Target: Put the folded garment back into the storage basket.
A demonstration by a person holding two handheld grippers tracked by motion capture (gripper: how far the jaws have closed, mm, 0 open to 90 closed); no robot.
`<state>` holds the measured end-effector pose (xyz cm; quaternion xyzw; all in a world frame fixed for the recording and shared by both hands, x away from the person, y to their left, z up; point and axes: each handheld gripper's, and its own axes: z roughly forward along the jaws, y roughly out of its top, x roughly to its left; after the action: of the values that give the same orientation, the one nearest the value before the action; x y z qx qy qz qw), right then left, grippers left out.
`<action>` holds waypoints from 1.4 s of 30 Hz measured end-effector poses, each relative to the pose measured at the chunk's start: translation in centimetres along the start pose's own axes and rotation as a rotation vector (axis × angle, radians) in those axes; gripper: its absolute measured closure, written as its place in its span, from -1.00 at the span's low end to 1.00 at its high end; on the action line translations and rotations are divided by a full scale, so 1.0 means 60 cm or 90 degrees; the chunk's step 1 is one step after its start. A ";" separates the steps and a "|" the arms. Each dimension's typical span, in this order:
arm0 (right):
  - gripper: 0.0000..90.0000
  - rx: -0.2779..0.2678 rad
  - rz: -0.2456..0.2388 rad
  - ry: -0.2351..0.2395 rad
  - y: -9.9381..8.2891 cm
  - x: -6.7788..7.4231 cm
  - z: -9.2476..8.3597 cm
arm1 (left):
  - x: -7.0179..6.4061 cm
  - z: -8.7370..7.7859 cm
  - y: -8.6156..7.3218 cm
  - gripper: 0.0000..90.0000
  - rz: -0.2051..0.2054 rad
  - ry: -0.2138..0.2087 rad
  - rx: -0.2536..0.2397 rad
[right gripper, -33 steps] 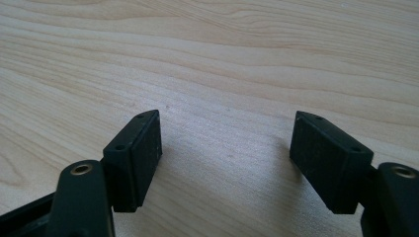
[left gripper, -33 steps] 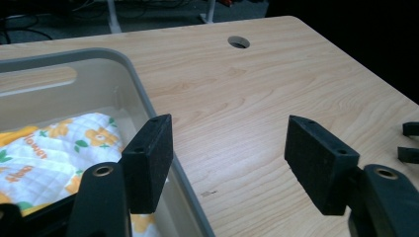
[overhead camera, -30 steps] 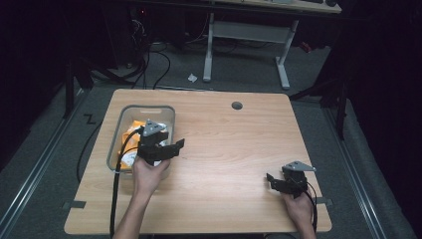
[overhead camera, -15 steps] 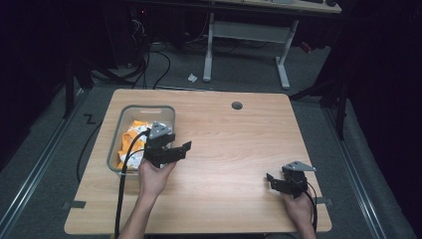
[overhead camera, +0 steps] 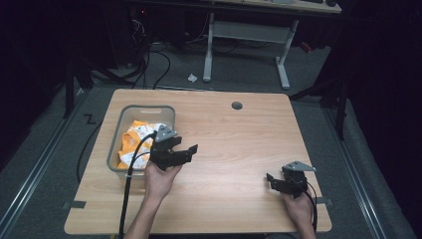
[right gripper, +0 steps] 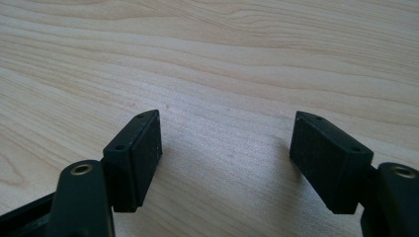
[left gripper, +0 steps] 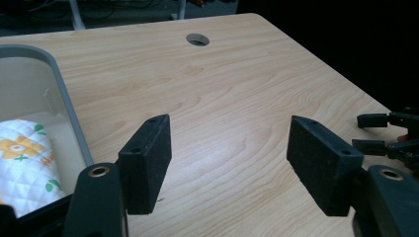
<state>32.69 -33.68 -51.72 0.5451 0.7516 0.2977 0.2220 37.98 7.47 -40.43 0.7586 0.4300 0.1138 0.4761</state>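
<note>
A clear plastic bin (overhead camera: 142, 108) stands on the left part of the wooden table (overhead camera: 234, 144). In it lies an orange and white patterned cloth (overhead camera: 135, 138). My left gripper (overhead camera: 190, 152) is held just right of the bin, jaws open and pointing right, with nothing between them. In the left gripper view the gripper (left gripper: 230, 163) is open above bare wood, with the bin's rim (left gripper: 64, 103) and the cloth (left gripper: 24, 158) at the left. My right gripper (overhead camera: 271, 180) rests near the table's front right corner, open and empty. The right gripper view shows its jaws (right gripper: 227, 158) wide apart over the tabletop.
A round cable hole (overhead camera: 237, 105) sits near the table's far edge. Another desk's white legs (overhead camera: 209, 50) and cables lie on the floor behind. In the left gripper view the right gripper (left gripper: 356, 132) appears at the far right, by the table's edge.
My left gripper has moved from above the bin to the right and nearer the person, and is now over the table beside the bin. The right gripper has stayed put.
</note>
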 end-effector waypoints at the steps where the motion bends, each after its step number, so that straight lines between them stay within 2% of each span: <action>1: -0.37 0.000 0.000 0.000 0.000 0.000 0.000 | -0.001 0.001 -0.001 -0.24 0.000 -0.001 -0.001; 13: -0.37 -0.001 0.000 -0.001 0.000 0.000 0.000 | -0.020 0.009 -0.005 -0.26 0.015 -0.013 0.006; 25: -0.37 -0.001 0.000 0.000 0.000 0.000 0.000 | -0.037 0.019 -0.009 -0.27 0.015 -0.032 0.005; 29: -0.37 0.000 0.000 0.000 0.000 0.000 0.000 | -0.042 0.026 -0.011 -0.27 0.018 -0.032 0.015; 42: -0.37 -0.001 0.000 0.001 0.000 0.001 0.000 | -0.055 0.045 -0.029 -0.28 0.024 -0.040 0.026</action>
<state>32.66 -33.65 -51.72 0.5448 0.7516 0.2986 0.2217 36.59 3.58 -42.49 0.7793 0.4023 0.0901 0.4719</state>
